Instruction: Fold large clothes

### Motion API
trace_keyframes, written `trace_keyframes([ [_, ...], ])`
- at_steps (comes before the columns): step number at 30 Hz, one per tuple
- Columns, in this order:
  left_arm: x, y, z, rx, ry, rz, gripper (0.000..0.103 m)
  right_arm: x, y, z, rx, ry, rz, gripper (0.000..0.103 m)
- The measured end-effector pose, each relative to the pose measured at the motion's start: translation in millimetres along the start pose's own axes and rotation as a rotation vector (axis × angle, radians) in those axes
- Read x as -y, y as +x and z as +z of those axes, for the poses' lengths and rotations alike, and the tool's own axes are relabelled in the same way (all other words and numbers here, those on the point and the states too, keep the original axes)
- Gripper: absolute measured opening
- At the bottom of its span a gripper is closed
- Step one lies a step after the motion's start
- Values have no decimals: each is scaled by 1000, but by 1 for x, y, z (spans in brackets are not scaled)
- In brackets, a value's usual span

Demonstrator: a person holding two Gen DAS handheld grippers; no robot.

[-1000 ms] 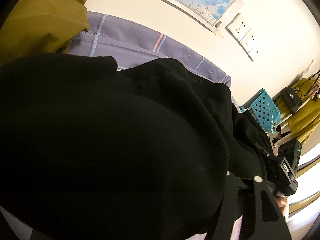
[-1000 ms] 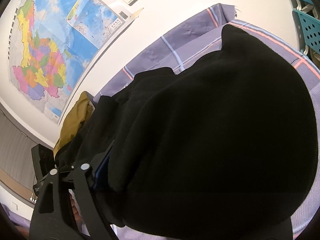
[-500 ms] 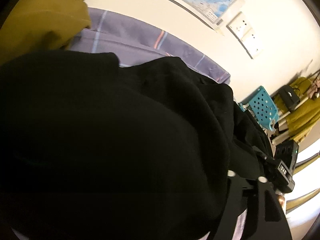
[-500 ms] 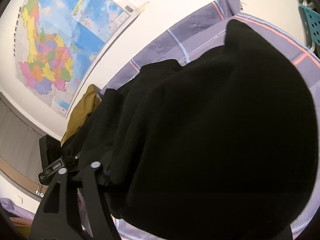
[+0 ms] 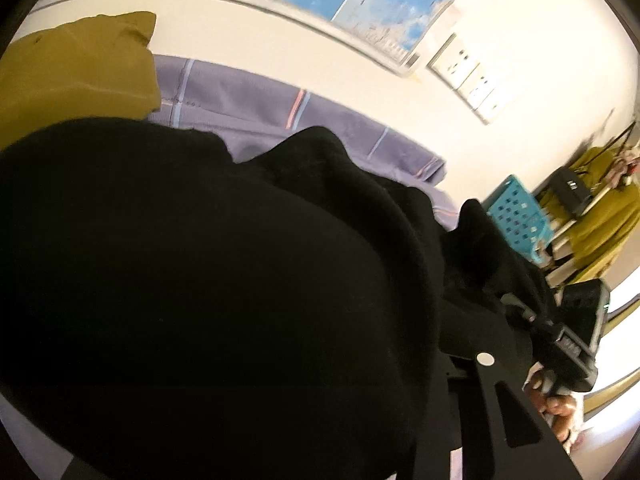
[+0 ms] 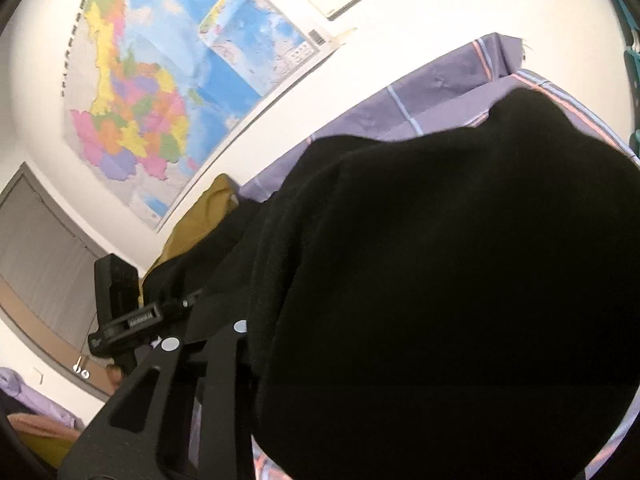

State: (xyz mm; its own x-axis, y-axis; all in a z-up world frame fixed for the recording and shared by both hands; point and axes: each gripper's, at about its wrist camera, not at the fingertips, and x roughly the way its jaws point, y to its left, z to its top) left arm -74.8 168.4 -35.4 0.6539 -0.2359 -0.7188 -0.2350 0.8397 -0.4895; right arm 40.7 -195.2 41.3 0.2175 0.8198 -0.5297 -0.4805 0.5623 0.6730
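NEAR: black garment drapes over both lenses, lifted clear of the bed for folding | left hand-held gripper and right hand-held gripper: fingertips buried in cloth, opening cannot be told | FAR, 12 o'clock: purple bedsheet, mustard cloth, wall map.

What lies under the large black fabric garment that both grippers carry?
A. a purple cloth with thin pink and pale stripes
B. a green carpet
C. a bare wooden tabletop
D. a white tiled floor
A: the purple striped cloth spreads below and behind the black garment in both wrist views.
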Motion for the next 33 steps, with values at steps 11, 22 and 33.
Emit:
trace_keyframes([
  [11, -23, 24, -4, -96, -19, -11, 80, 28, 24, -9, -77, 81, -52, 71],
  [22, -4, 23, -1, -63, 31, 75, 48, 15, 25, -4, -42, 31, -37, 30],
  [33, 2, 12, 5, -63, 44, 59, 41, -1, 18, 7, -26, -2, -14, 27],
])
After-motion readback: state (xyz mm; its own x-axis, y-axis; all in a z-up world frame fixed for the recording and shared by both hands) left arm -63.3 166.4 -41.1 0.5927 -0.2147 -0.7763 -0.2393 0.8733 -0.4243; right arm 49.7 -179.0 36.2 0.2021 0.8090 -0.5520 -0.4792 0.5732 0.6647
